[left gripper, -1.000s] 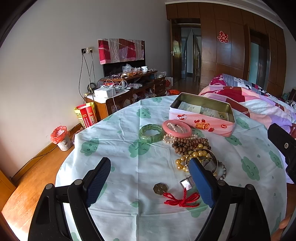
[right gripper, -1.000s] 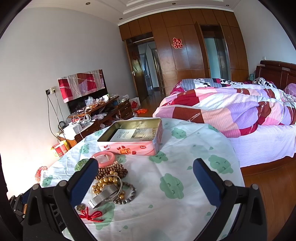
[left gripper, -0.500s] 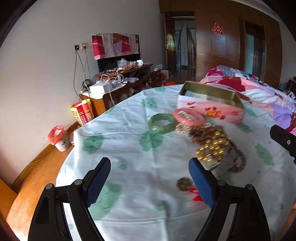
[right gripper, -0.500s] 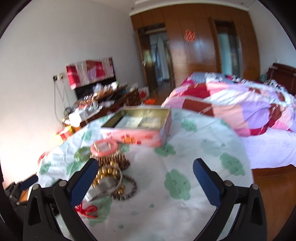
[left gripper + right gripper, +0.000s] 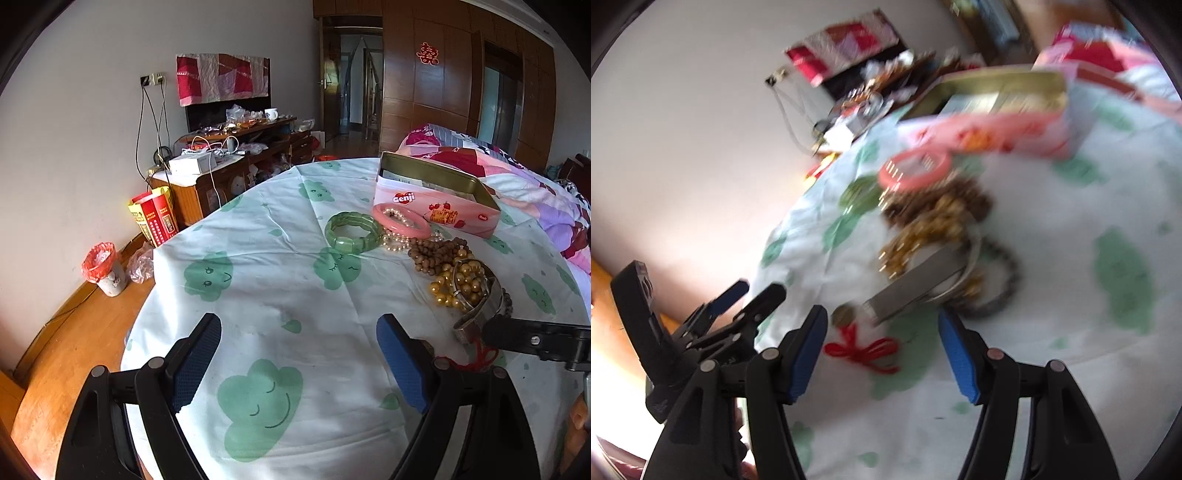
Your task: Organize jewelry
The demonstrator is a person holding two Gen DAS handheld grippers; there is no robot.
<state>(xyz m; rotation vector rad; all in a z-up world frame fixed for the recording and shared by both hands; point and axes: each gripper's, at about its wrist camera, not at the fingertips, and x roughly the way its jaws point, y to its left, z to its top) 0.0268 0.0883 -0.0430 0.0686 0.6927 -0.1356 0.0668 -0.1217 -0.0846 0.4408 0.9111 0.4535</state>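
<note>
While their blue pads draw together with nothing pinched yet, the right tongs (image 5: 882,350) hang low over the table's white cloth with green cloud faces (image 5: 266,302); the red knotted cord (image 5: 866,350) lies between the pads, its bronze coin (image 5: 843,316) just beyond the left pad. Beyond that, blurred, a silver metal bracelet with a flat clasp (image 5: 923,284) rests on the golden bead string (image 5: 923,236), with dark brown wooden beads (image 5: 945,199) behind. The left tongs (image 5: 299,360) stand spread over bare cloth, gripping nothing, well to the left of the heap. Farther out a green stone bangle (image 5: 352,232) lies just beside a pink plastic ring (image 5: 400,220) that sits over white pearls (image 5: 397,240). Behind them stands the open pink rectangular tin (image 5: 439,206), near the table's far edge.
</note>
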